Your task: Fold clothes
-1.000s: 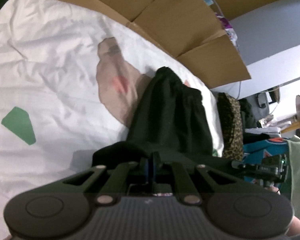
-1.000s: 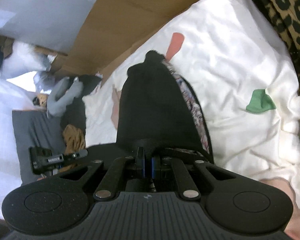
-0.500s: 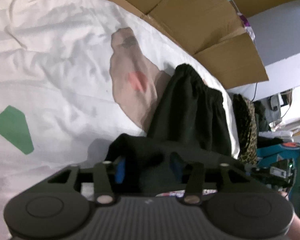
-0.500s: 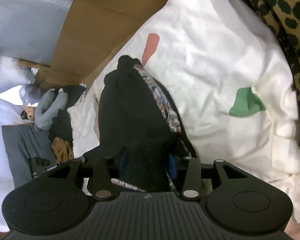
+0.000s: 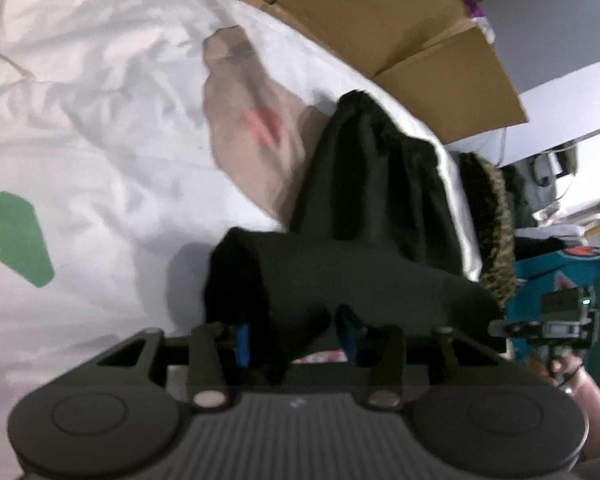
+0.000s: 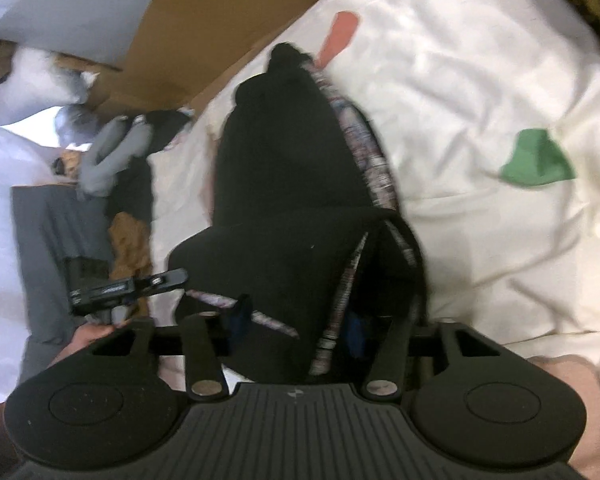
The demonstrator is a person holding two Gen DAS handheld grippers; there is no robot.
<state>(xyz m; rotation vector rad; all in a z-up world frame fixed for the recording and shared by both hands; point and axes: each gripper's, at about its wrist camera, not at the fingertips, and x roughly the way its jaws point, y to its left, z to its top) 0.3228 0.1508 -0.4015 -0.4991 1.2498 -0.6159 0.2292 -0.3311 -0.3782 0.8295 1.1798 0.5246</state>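
Both the left gripper and right gripper have spread their fingers, clenched a second ago. The black garment now lies doubled near the bed's far edge, its near fold seemingly draped loose between them, suggesting a completed fold.

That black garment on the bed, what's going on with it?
A person is folding clothes with a handheld gripper in each hand. The black garment lies on the white bedsheet, one end doubled over toward the person. The left gripper and right gripper both have their jaws apart, with the folded edge between them, not clamped.
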